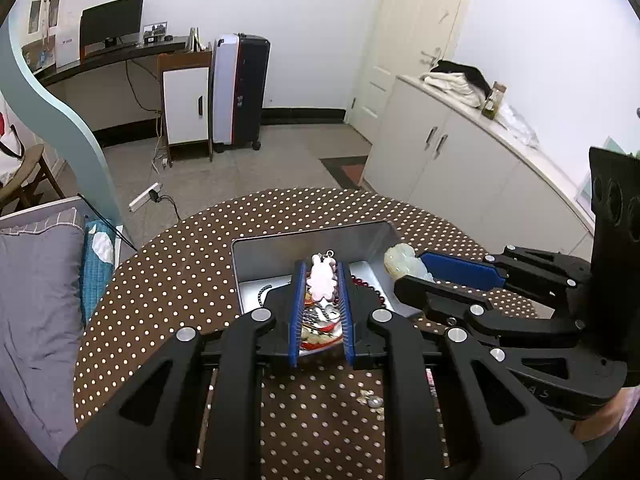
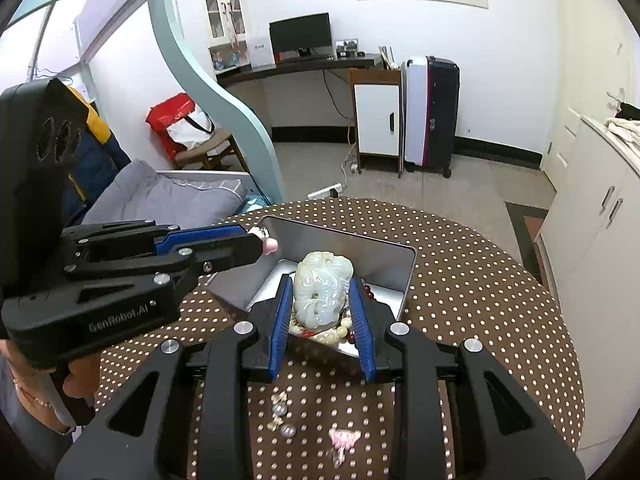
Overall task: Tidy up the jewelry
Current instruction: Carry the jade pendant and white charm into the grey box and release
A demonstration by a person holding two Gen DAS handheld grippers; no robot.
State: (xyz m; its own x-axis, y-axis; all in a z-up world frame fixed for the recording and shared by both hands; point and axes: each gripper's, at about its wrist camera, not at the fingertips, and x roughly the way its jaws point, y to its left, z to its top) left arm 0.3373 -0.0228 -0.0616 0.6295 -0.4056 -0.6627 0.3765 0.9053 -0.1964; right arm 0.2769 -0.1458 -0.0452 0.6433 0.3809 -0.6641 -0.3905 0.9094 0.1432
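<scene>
Two matte black plastic tools of the same build. The left hand-held gripper [image 1: 322,280] has angular linkage arms with triangular cut-outs, round silver pivot screws, and two fingers lined with ribbed blue pads. The right hand-held gripper [image 2: 323,300] matches it. One body side reads "GenRobot.AI" in raised letters; a black housing carries round lens openings. A thin beaded bracelet [image 2: 34,398] circles one wrist.

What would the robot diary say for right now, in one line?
left gripper: shut on pink charm | right gripper: shut on pale carved pendant | both above metal tin | loose pieces left on table
</scene>
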